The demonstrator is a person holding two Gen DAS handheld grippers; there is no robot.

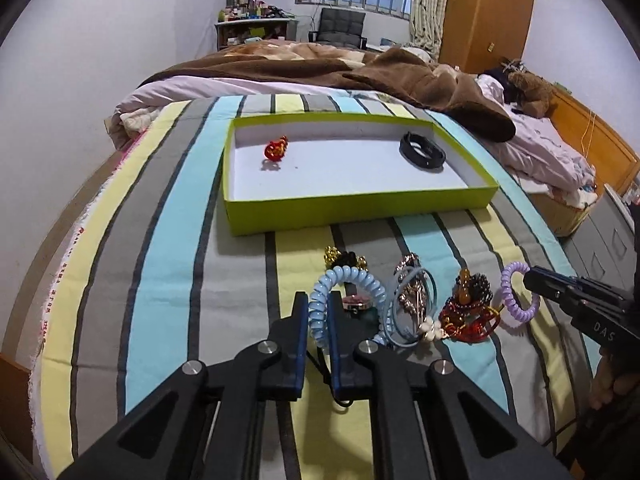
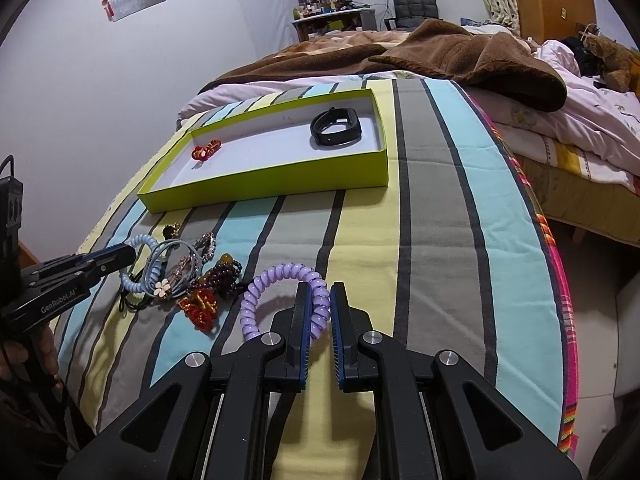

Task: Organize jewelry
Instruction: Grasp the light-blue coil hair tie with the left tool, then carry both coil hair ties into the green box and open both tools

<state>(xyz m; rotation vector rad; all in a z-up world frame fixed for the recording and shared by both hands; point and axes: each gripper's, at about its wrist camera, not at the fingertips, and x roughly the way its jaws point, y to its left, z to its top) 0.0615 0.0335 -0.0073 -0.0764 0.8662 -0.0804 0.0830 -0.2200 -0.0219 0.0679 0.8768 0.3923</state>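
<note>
A lime-green shallow box (image 1: 352, 204) (image 2: 280, 184) lies on the striped cloth and holds a red bead ornament (image 1: 276, 148) (image 2: 206, 150) and a black wristband (image 1: 422, 152) (image 2: 336, 128). In front of it lies a pile of jewelry (image 1: 420, 304) (image 2: 192, 276). My left gripper (image 1: 318, 300) (image 2: 132, 256) is shut on a light-blue coil hair tie (image 1: 352, 280) (image 2: 140, 268). My right gripper (image 2: 319, 290) (image 1: 532, 276) is shut on a purple coil hair tie (image 2: 280, 276) (image 1: 516, 296) at the pile's right side.
The pile holds dark bead bracelets (image 1: 476, 288), a red knot ornament (image 1: 476, 324) (image 2: 200, 306), blue rings with a flower charm (image 2: 164, 286) and a gold-and-black piece (image 1: 344, 258). A brown blanket (image 1: 360, 68) and pink bedding (image 1: 540, 140) lie behind the box.
</note>
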